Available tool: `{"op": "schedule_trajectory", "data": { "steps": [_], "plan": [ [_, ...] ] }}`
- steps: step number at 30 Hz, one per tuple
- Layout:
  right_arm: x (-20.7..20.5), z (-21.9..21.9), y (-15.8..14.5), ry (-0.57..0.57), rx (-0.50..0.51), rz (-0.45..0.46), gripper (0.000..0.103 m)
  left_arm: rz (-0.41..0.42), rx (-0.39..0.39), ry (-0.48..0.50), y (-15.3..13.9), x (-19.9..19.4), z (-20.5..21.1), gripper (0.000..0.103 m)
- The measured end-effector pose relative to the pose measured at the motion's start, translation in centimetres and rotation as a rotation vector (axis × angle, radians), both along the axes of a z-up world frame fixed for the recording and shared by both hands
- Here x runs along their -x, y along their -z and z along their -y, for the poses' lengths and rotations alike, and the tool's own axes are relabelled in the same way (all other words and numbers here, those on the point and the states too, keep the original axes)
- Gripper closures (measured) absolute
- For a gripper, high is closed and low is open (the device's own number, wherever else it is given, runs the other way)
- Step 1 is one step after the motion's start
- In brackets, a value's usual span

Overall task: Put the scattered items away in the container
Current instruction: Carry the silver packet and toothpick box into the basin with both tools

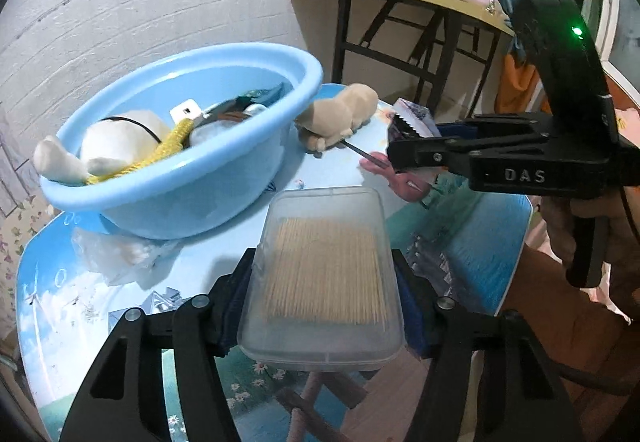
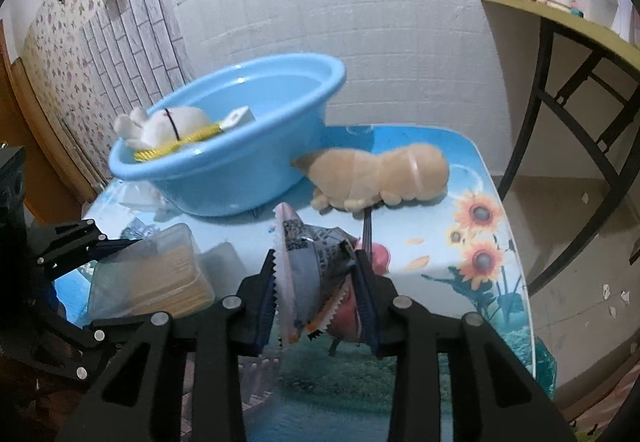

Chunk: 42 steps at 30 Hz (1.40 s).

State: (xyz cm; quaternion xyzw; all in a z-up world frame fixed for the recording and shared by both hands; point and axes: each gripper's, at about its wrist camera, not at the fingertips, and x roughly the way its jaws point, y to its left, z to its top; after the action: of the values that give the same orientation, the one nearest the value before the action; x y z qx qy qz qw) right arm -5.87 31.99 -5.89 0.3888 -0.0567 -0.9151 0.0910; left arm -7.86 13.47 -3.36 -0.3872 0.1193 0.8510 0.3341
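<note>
We are holding one thing in each hand, both lifted off the table (image 2: 460, 161) and aimed toward the blue basin (image 1: 224, 177) — a sensible way, we judge, to carry two strays at once. The left hand-held gripper (image 1: 326, 296) is clamping a clear plastic box of toothpicks (image 1: 324, 274) across its long sides, keeping it roughly level, presumably so the thin wooden sticks packed inside are not sliding about. The box is rigid, frosted and round-cornered, so the flat pads are finding good faces to press on.

The right hand-held gripper (image 2: 316, 282) is pinching a crinkly snack packet (image 2: 312, 262) — soft foil with zigzag-cut edges, buckling between the fingers and standing on end because the film gives way under the squeeze.

The basin is smooth, glossy plastic with a rolled rim, sitting at the far left of the table; a white plush toy (image 1: 120, 141) and a yellow braided rope (image 1: 168, 145) are already lying in it, with other items we cannot make out. Just beside its wall a tan plush toy (image 2: 380, 173) is lying on the glossy printed tabletop, and a crumpled clear bag (image 1: 120, 254) and a pink-handled tool (image 1: 396, 177) are also waiting outside.
</note>
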Motion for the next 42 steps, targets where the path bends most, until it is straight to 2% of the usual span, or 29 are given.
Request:
{"op": "schedule_trajectory", "data": {
  "steps": [2, 8, 15, 22, 30, 42],
  "plan": [
    [-0.2, 0.2, -0.4, -0.004, 0.008, -0.011, 0.070, -0.007, -0.016, -0.018, -0.6, -0.1, 0.3, 0.041],
    [-0.6, 0.7, -1.8, -0.038, 0.034, -0.044, 0.070, -0.010, -0.142, -0.057, -3.4, -0.8, 2.2, 0.041],
    [-1.3, 1.7, -4.5, -0.091, 0.054, -0.123, 0.070, -0.047, -0.233, -0.130, -7.1, -0.3, 4.3, 0.041],
    [-0.5, 2.2, -6.6, -0.112, 0.072, -0.177, 0.070, -0.074, -0.216, -0.192, -8.9, 1.4, 5.1, 0.041],
    [1.3, 2.9, -8.5, -0.143, 0.089, -0.229, 0.070, -0.081, -0.202, -0.192, -9.2, 3.8, 4.4, 0.041],
    [5.6, 4.1, -7.6, -0.188, 0.087, -0.190, 0.070, -0.071, -0.161, -0.186, -7.8, 8.5, 3.4, 0.041]
  ]
}}
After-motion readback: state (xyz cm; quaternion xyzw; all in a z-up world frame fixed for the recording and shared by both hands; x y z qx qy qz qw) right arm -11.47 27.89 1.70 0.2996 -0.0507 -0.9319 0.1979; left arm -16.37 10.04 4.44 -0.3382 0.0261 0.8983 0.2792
